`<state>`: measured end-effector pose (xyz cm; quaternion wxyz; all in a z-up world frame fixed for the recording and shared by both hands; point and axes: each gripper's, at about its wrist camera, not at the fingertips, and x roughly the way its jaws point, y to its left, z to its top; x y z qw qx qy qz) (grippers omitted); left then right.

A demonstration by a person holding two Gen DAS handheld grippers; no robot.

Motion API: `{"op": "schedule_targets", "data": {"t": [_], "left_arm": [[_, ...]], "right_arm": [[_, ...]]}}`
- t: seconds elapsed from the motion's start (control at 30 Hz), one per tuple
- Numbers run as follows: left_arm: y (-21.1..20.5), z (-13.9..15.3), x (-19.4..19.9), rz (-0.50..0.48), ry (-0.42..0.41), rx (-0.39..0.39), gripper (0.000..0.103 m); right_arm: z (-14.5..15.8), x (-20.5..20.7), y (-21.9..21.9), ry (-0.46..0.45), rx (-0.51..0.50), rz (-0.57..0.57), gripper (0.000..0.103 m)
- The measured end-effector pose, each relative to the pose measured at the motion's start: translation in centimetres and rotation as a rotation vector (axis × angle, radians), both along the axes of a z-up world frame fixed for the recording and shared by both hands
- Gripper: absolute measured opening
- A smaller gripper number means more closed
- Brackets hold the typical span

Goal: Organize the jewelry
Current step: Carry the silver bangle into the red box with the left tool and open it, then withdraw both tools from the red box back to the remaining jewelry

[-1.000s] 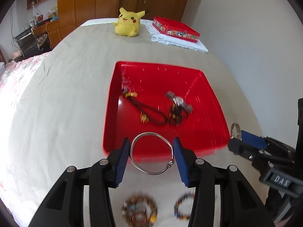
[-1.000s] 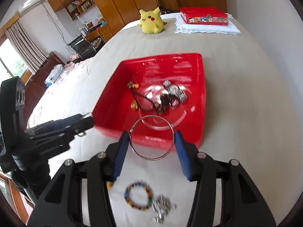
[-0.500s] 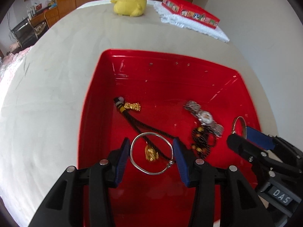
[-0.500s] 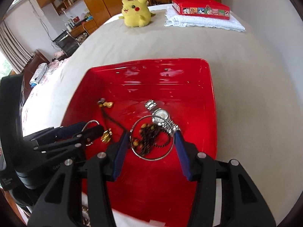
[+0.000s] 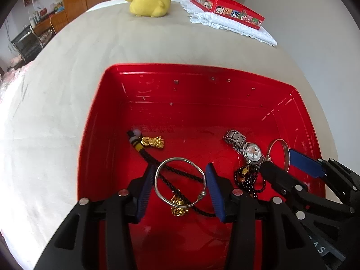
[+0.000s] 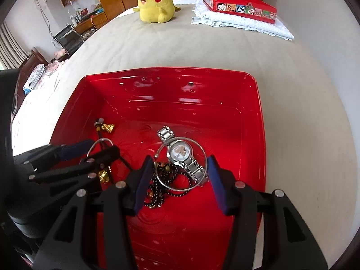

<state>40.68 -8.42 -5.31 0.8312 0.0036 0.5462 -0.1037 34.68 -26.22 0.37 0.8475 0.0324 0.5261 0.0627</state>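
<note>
Over the red tray (image 5: pixel 94 121) on the bed, the left gripper (image 5: pixel 180 185) fingers pinch a silver bangle (image 5: pixel 180 180); the right gripper (image 6: pixel 180 175) fingers pinch a thin silver hoop (image 6: pixel 180 164), likely poised for dropping beside the watch (image 6: pixel 180 153).

Lower right of the left wrist view: white letters (image 5: pixel 322 249), upside down and partly cut off, "S" and "V" legible, on the right gripper's (image 5: pixel 284 157) black body.

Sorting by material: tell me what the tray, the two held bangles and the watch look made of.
Red tray: glossy moulded plastic, bright glare streaks.
Left bangle and right bangle: thin silver-toned metal wire, polished; real silver cannot be told.
Watch: shiny steel-look link band, pale dial.
</note>
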Motion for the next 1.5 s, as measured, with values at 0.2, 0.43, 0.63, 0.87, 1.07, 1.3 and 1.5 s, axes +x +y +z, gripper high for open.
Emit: {"op": "schedule_targets", "data": {"t": [0.2,0.43,0.63,0.87,1.07,1.3,1.5], "left_arm": [[0.5,0.7,-0.4,-0.009,0.015,-0.057,0.051],[2.0,4.0,-2.5,0.0,-0.055,-0.093,0.057],[4.0,8.0,-6.2,0.033,-0.141,-0.105,0.06],[5.0,10.4,-10.6,0.022,-0.191,-0.07,0.06],[7.1,10.4,-15.8,0.029,-0.206,-0.017,0.06],[9.1,8.5,-20.6,0.045,-0.181,-0.001,0.06],[9.6,5.0,-22.5,0.047,-0.109,0.002,0.06]], "right_arm": [[0.6,-0.4,-0.5,-0.013,0.028,-0.002,0.053],[3.3,-2.1,-1.8,-0.073,0.075,-0.021,0.053],[6.0,-4.3,-2.6,-0.122,0.122,-0.023,0.053],[7.8,-7.7,-2.4,-0.126,0.164,0.017,0.053],[8.7,-12.2,-2.4,-0.14,0.146,0.037,0.053],[7.8,-17.8,-2.6,-0.125,0.14,0.053,0.052],[5.3,-21.0,-2.4,-0.081,0.167,0.067,0.046]]}}
